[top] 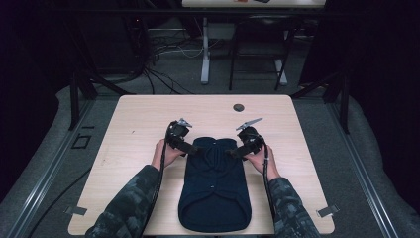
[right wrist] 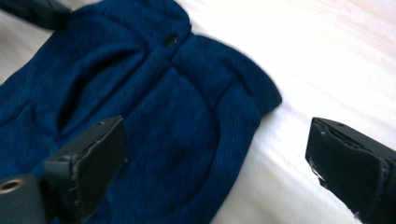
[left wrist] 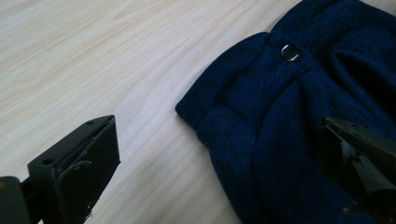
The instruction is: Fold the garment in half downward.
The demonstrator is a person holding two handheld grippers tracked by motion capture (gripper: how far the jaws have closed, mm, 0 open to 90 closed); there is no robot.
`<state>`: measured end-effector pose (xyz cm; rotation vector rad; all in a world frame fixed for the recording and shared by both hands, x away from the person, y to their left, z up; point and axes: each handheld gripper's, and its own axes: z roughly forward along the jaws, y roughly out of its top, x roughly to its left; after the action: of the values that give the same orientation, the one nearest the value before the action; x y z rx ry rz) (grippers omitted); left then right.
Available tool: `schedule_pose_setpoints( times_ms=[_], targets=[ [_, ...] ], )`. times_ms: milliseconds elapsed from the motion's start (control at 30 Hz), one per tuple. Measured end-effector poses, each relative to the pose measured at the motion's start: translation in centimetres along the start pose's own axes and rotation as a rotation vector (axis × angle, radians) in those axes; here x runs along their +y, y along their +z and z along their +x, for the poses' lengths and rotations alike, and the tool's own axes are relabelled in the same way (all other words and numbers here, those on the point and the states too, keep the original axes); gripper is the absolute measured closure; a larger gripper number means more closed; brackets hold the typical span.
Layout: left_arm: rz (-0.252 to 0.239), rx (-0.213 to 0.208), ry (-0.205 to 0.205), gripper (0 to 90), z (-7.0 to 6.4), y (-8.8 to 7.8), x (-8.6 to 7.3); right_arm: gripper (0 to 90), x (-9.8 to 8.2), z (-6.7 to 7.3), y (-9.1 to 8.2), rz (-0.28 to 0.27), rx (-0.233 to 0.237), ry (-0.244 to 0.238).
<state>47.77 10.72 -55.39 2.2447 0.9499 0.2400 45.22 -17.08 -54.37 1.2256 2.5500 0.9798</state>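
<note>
A dark blue knitted garment (top: 214, 191) lies flat on the wooden table (top: 143, 124), its collar end pointing away from me. My left gripper (top: 192, 148) stands open at the collar's left corner, one jaw over bare wood and the other over the knit (left wrist: 280, 140). A small metal snap (left wrist: 290, 52) shows near the collar. On the opposite corner my right gripper (top: 234, 151) is open too, straddling the folded edge of the garment (right wrist: 187, 116). Neither gripper holds the fabric.
A small dark round disc (top: 238, 107) sits in the tabletop near the far edge. Bare wood lies to both sides of the garment. Beyond the table are dark stands, cables and another table's legs (top: 205, 54).
</note>
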Motion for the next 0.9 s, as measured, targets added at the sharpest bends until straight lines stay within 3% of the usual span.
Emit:
schedule_pose_setpoints(
  times_ms=[233, 467, 667, 733, 767, 833, 867, 900],
  targets=[
    [0.034, 0.01, -0.009, 0.7, -0.2, 1.8, 1.0, 16.2, 0.9, -0.2, 1.1, 0.027, -0.033, 0.006],
    [0.066, -0.003, -0.014, 8.2, -0.4, 3.0, 1.3, 27.0, 0.7, -1.0, 2.2, 0.045, -0.039, 0.067],
    [0.065, -0.014, -0.024, 12.5, -0.3, 3.3, 1.2, 36.6, 0.6, -0.8, 2.8, 0.086, -0.058, 0.043],
    [0.064, -0.018, -0.016, 15.3, -0.4, 3.2, 1.2, 42.4, 0.6, -0.6, 2.8, 0.08, -0.048, 0.041],
    [0.057, -0.018, -0.009, 21.7, -0.5, 3.2, 1.2, 48.7, 0.5, -0.4, 2.8, 0.073, -0.042, 0.031],
    [0.049, -0.016, 0.004, 25.5, -0.7, 3.2, 1.2, 51.4, 0.4, -0.2, 2.9, 0.05, -0.042, 0.04],
    [0.044, -0.016, 0.013, 27.8, -0.9, 3.2, 1.2, 53.9, 0.4, -0.3, 2.8, 0.063, -0.031, 0.026],
    [0.042, -0.023, 0.017, 34.6, -1.0, 3.1, 1.1, 57.5, 0.4, -0.3, 2.7, 0.063, -0.02, 0.035]
  ],
)
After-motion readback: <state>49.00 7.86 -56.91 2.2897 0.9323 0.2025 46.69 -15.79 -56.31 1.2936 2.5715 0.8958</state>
